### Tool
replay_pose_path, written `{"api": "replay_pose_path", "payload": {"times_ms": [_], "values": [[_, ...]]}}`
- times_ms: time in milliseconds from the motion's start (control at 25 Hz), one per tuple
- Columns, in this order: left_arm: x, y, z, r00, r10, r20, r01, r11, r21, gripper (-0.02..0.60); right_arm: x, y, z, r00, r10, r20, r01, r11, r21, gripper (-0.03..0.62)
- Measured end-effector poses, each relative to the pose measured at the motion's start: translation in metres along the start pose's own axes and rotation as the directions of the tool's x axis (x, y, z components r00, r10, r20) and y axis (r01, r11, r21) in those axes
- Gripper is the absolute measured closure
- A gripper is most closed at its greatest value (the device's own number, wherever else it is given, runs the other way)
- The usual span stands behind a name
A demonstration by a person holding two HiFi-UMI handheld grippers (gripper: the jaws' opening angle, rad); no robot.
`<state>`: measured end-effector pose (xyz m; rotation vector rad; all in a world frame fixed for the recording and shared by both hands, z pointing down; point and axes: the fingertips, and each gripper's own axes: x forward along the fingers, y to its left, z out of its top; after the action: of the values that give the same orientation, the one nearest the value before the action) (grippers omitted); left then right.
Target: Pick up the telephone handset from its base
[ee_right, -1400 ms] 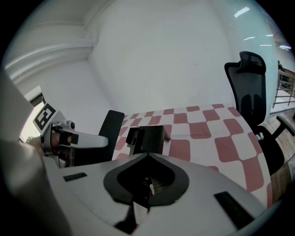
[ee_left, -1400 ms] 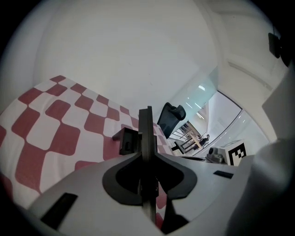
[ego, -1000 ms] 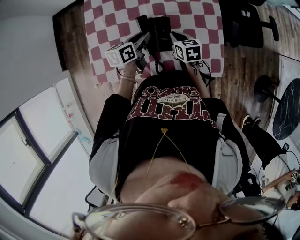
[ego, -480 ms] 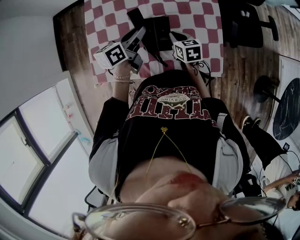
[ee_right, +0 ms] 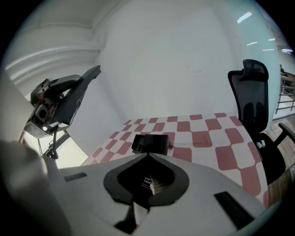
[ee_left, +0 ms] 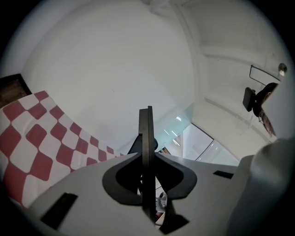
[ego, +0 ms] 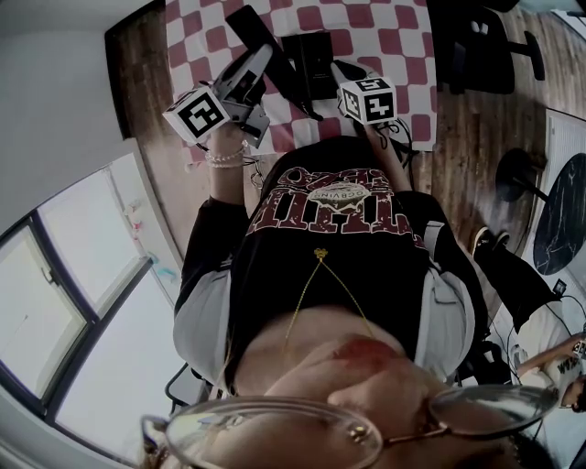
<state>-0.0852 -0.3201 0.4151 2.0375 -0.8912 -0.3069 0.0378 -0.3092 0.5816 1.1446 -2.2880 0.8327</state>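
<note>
Well, the biggest thing is the worktop [ego: 403, 37], covered by a cloth of red and white squares. The black telephone base [ee_right: 150, 144] sits on that cloth, and every place here is told from the base.

A black office chair [ee_right: 251, 106] stands off to the right of the base, past the edge of the worktop.

The left hand-held gripper [ee_left: 147, 159] is up in the air to the left of the base. It is clenched on the telephone handset [ego: 249, 27]. The handset is off the base and not touching it, held above the cloth (in the left gripper view you see it edge-on, like a thin dark strip pinched between the two jaws).

The right hand-held gripper [ee_right: 147, 156] is low, just on the person's side of the base, and it points down toward it. Its jaws are pressed together with nothing caught between them. I cannot tell if its tips touch the base.
</note>
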Motion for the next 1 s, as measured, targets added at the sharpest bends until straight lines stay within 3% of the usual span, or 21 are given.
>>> {"api": "replay_pose_path", "payload": {"times_ms": [480,800,1000], "values": [[-0.009,-0.041,0.033,0.993,-0.103,0.054,0.101,0.994,0.040,0.500,-0.005,0.002,0.012,0.998,0.009,0.056,-0.008,1.000,-0.022,0.574],[-0.011,-0.066,0.050,0.978,-0.187,0.094,0.184,0.982,0.038,0.500,-0.005,-0.006,0.013,0.998,-0.009,0.061,0.010,1.000,-0.015,0.574],[-0.014,-0.084,0.065,0.971,-0.216,0.105,0.206,0.973,0.099,0.500,-0.006,-0.006,0.014,0.998,-0.015,0.068,0.017,1.000,-0.017,0.574]]}}
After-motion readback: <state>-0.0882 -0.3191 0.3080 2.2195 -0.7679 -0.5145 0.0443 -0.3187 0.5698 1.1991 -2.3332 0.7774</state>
